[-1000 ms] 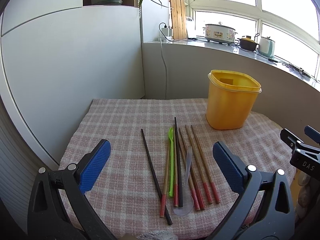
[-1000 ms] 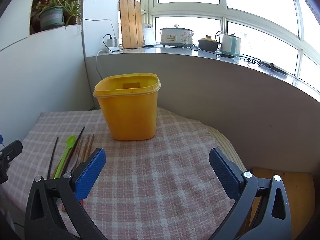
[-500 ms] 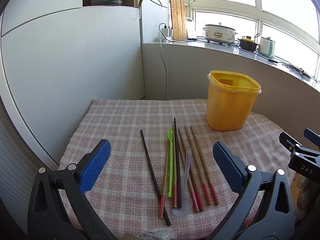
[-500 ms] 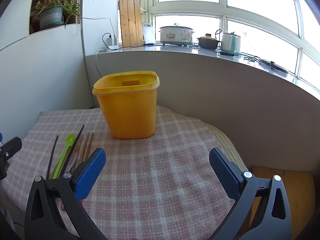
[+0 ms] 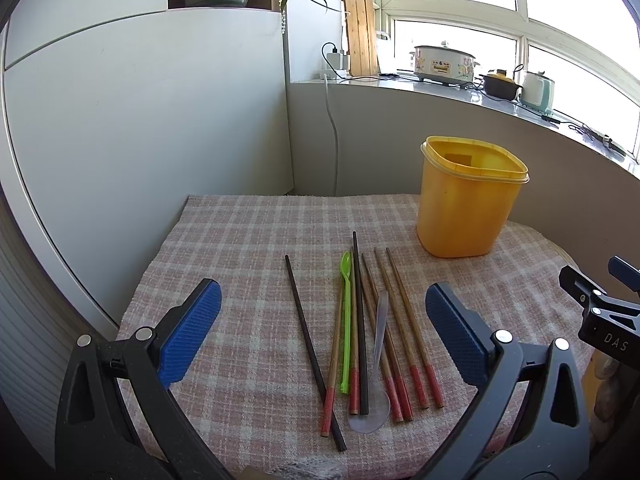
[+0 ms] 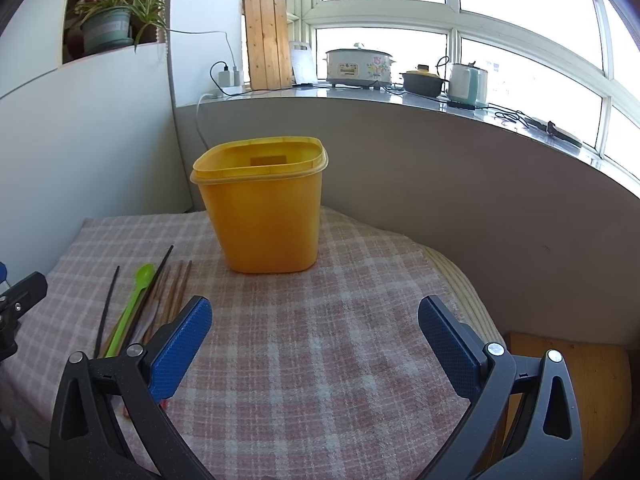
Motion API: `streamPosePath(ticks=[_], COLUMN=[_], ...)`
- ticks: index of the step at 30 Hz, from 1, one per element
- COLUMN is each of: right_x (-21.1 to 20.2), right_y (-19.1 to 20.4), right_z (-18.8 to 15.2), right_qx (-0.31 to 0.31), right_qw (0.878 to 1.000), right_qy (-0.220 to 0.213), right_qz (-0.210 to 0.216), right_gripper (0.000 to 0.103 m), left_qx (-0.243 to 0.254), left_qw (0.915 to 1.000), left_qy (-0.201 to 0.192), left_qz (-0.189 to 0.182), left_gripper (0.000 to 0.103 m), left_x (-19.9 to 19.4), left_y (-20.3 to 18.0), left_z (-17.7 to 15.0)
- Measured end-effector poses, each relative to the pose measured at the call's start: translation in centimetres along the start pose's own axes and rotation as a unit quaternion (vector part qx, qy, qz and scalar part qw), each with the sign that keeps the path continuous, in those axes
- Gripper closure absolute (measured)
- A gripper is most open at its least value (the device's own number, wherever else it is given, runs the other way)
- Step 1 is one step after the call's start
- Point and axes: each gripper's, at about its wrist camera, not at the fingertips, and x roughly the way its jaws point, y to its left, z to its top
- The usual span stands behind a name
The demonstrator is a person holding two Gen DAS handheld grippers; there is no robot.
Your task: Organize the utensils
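Several utensils lie side by side on a pink checked cloth (image 5: pixel 248 248): red-tipped wooden chopsticks (image 5: pixel 404 320), two black chopsticks (image 5: pixel 308 344), a green spoon (image 5: pixel 345 320) and a clear spoon (image 5: pixel 374 396). An empty yellow tub (image 5: pixel 466 208) stands upright behind them on the right. My left gripper (image 5: pixel 320 328) is open and empty, hovering above the utensils' near ends. My right gripper (image 6: pixel 316 336) is open and empty over bare cloth in front of the tub (image 6: pixel 268 204), with the utensils (image 6: pixel 136 300) to its left.
A white cabinet wall (image 5: pixel 140 120) stands left of the table and a grey ledge wall (image 6: pixel 460 184) curves behind it. Cookers and a kettle sit on the windowsill (image 6: pixel 360 66). The cloth's right edge drops to a wooden surface (image 6: pixel 592 360).
Both grippers have drifted slightly; the utensils and tub sit a little lower and closer in the views. Both stay open and nothing was taken hold of.
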Motion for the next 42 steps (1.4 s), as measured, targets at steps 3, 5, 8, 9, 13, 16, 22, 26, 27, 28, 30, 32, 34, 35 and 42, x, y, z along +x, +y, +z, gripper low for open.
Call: streamPosePath(ticks=[3,5,8,9,13,16,22,26,27,28,30,32,34,35,42], right_x=[0.1,0.2,0.2,0.3,0.3,0.2,0.5,1.1,1.4,1.8,2.8,3.6,4.2,4.5,6.8], right_y=[0.1,0.0,-0.2,-0.3,-0.6,-0.7,-1.2,-1.1,-1.0,-0.9,-0.8,-0.5,-0.2,-0.1,1.3], right_z=[-0.2,-0.5,-0.8,-0.9,-1.0,-1.1,-1.2,-1.0,-0.9,-0.9,-0.8,-0.7,-0.7,-0.7,-1.6], right_qx=[-0.004,-0.006,-0.004,-0.003,-0.004,-0.008,-0.005,-0.016,-0.016,-0.016,-0.013,-0.013,-0.015,-0.015,-0.013], right_qw=[1.000,1.000,1.000,1.000,1.000,1.000,1.000,0.999,0.999,0.999,0.997,0.995,0.993,0.992,0.983], right_qy=[0.002,0.004,0.005,0.005,0.001,-0.004,-0.002,0.008,0.015,0.026,0.049,0.061,0.070,0.075,0.121], right_qz=[0.002,0.004,0.004,0.003,0.002,0.004,0.020,0.035,0.037,0.043,0.059,0.080,0.097,0.105,0.140], right_gripper=[0.001,0.001,0.001,0.001,0.001,0.001,0.001,0.001,0.001,0.000,0.001,0.001,0.001,0.001,0.023], left_qx=[0.001,0.006,0.013,0.014,0.013,0.017,0.021,0.017,0.013,0.010,0.004,-0.009,-0.018,-0.022,-0.040], left_qw=[1.0000,1.0000,0.9999,0.9998,0.9998,0.9997,0.9994,0.9990,0.9989,0.9988,0.9980,0.9964,0.9941,0.9928,0.9777], left_qy=[0.003,0.007,0.011,0.012,0.017,0.017,0.026,0.037,0.041,0.045,0.061,0.082,0.104,0.114,0.187], left_qz=[0.000,-0.002,0.000,0.000,-0.003,-0.001,-0.007,-0.014,-0.016,-0.016,-0.012,-0.016,-0.025,-0.029,-0.086], left_gripper=[0.000,0.000,0.000,0.000,0.000,0.000,0.000,0.009,0.013,0.015,0.025,0.035,0.044,0.050,0.072], left_x=[0.2,0.4,0.6,0.6,0.7,0.7,1.4,2.3,2.5,2.8,3.6,4.4,5.4,5.9,9.7], left_y=[-0.1,-0.3,-0.7,-0.7,-1.0,-1.2,-1.4,-0.8,-0.4,0.0,1.1,2.2,3.2,3.6,5.2], left_z=[-0.2,-0.4,-0.7,-0.8,-1.1,-1.2,-1.3,-1.4,-1.5,-1.5,-1.6,-1.7,-1.8,-1.9,-2.4])
